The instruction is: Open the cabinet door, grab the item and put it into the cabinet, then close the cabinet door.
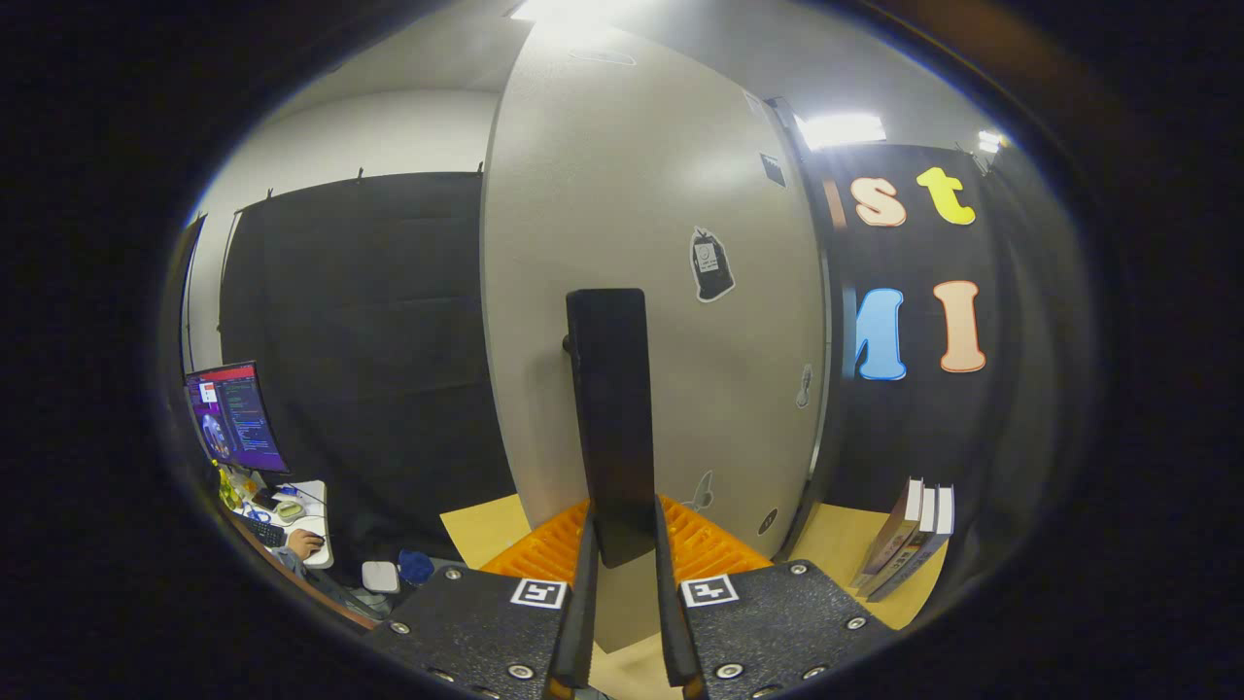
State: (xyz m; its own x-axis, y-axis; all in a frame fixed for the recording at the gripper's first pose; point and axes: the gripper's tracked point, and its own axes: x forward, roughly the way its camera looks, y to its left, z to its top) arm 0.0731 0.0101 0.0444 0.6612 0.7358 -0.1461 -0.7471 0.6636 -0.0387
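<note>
Gripper view: the gripper (622,583) has its jaws closed on the lower end of the black bar handle (610,418) of the pale cabinet door (671,292). The rigid handle looks a sure hold; the tall door should swing stiffly. The item, seemingly the books (909,540), leans on the counter (836,544) to the right.

Black cloth wall (360,340) beneath a pale upper wall (379,131), with bright ceiling lights (841,129). At lower left, a lit monitor (235,416) above a small white side desk (309,520); wooden table (486,530) in the foreground.
</note>
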